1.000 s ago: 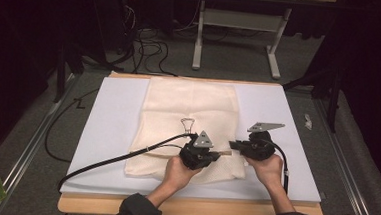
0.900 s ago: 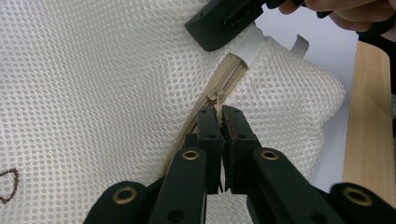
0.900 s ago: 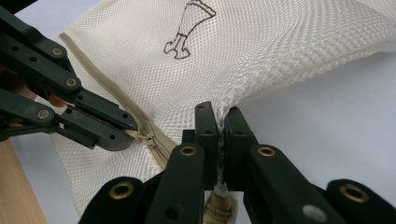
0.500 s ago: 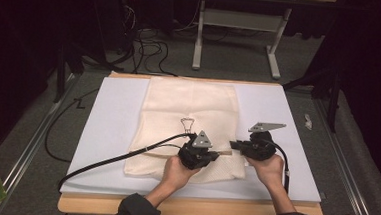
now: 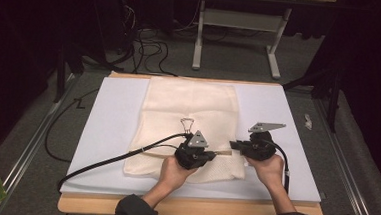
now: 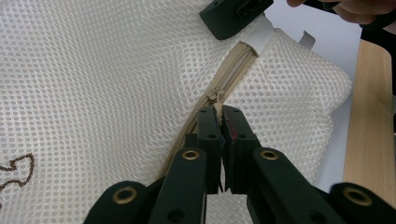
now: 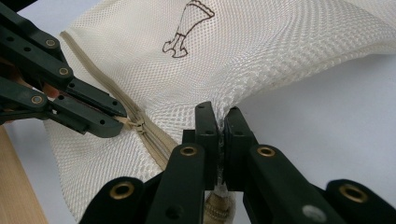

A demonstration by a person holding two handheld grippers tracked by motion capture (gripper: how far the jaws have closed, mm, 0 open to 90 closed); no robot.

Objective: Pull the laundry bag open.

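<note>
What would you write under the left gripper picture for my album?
Left gripper shut on the zipper pull of a mesh bag, right gripper pinching the end.

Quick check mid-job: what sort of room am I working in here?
Probably a lab or recording workspace, not a home: dark curtains around, loose cables on grey carpet, and a white-padded table holding the mesh laundry bag.
</note>
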